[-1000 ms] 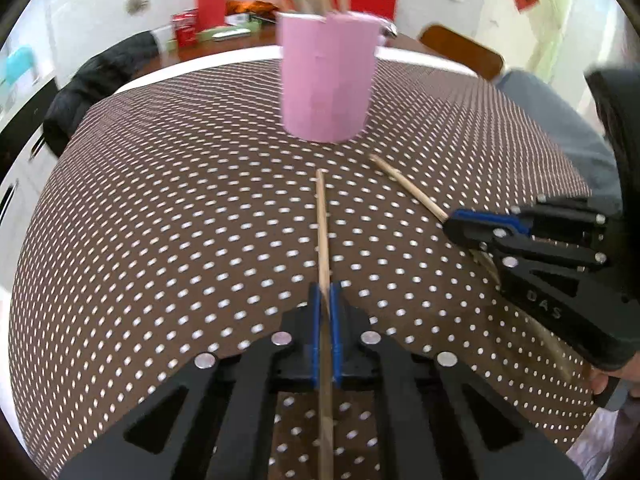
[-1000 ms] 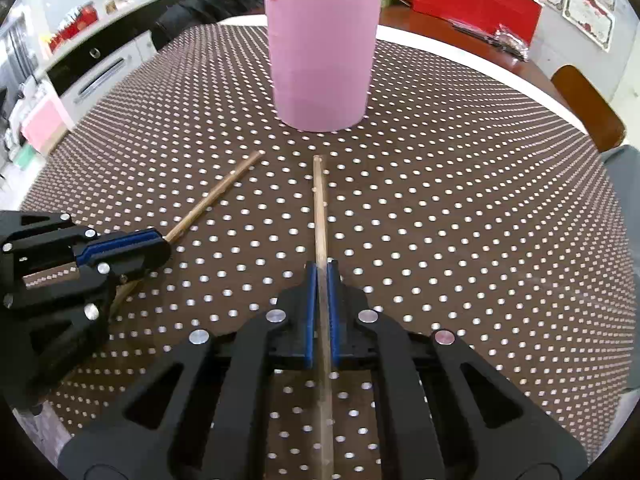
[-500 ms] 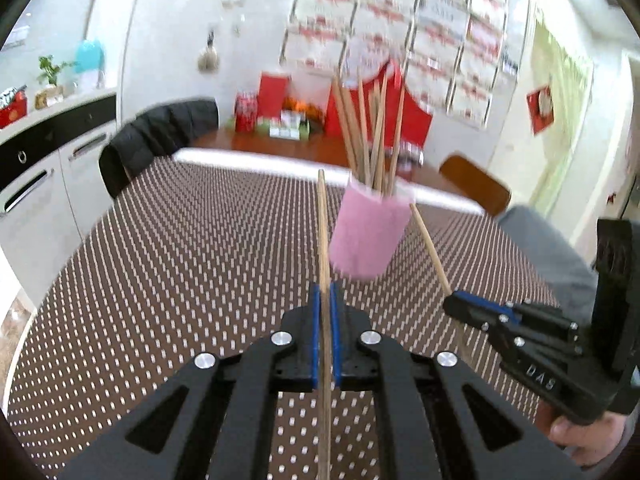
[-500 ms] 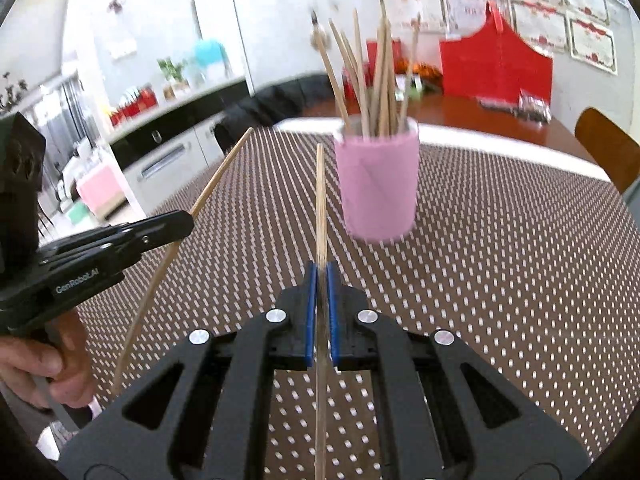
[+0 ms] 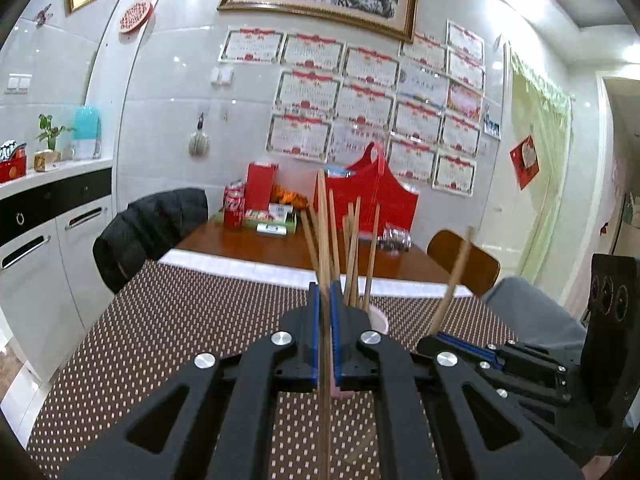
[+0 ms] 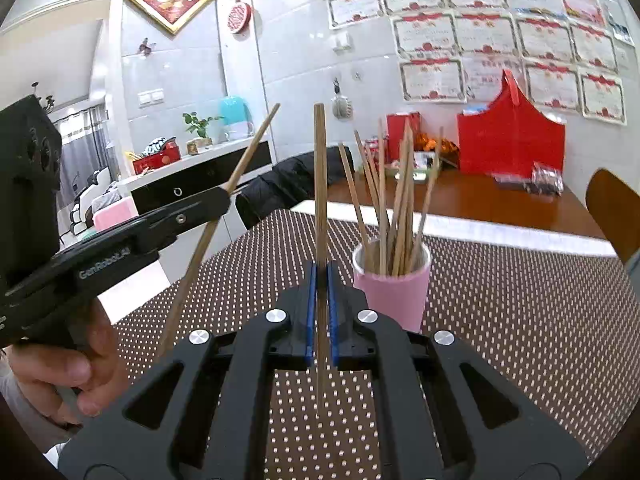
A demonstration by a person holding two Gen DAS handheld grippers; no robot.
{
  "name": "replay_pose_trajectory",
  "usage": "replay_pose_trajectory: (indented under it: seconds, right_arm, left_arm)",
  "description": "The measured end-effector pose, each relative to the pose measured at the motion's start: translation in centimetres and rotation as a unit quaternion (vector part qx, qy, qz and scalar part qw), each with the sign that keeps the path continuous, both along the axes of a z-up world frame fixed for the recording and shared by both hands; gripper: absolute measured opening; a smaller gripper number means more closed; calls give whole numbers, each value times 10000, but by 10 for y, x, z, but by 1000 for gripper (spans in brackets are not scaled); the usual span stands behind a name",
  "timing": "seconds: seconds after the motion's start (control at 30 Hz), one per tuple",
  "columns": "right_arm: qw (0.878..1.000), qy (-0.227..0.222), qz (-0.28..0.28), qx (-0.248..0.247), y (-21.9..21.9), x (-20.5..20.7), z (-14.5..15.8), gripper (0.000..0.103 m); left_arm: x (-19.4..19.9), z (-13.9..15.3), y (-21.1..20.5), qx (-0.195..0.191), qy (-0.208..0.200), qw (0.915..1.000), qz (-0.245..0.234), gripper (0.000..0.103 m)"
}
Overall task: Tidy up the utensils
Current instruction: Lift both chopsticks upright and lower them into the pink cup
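Observation:
A pink cup holding several wooden chopsticks stands on the brown dotted tablecloth. My right gripper is shut on one wooden chopstick that points up and forward, left of the cup. In the left wrist view my left gripper is shut on another chopstick, which stands in front of the cup, mostly hidden behind the fingers. Each gripper shows in the other's view: the left one with its chopstick, the right one with its chopstick. Both are lifted off the table.
A wooden table behind carries a red bag, a soda can and boxes. A chair with a black jacket stands at the far left, a brown chair at the far right. A hand holds the left gripper's handle.
Both grippers have risen off the tablecloth with their chopsticks and tilted up from pointing down at the table towards level. The cup now sits lower in both views.

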State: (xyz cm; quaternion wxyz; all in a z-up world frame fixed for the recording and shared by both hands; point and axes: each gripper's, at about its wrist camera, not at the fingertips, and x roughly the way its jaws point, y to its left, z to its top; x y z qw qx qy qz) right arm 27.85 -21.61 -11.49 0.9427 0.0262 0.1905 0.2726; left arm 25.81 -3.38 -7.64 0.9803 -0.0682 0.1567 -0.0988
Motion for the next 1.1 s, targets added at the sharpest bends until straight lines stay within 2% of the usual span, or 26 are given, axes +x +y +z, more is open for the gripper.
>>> replay_pose_trajectory:
  seconds: [0.2, 0.57, 0.7, 1.1]
  right_arm:
    - [9996, -226, 132, -45, 7, 3, 18, 5]
    - [9993, -283, 217, -67, 8, 3, 22, 5]
    - [9992, -325, 215, -79, 8, 3, 25, 5]
    - [9976, -635, 260, -17, -15, 38, 92, 5]
  left_arm:
    - [10, 17, -2, -20, -222, 9997, 26, 5]
    - [15, 23, 5, -30, -300, 9995, 34, 5]
    - [17, 28, 5, -169, -414, 9990, -42, 5]
    - [55, 66, -19, -653, -1296, 9887, -384, 5]
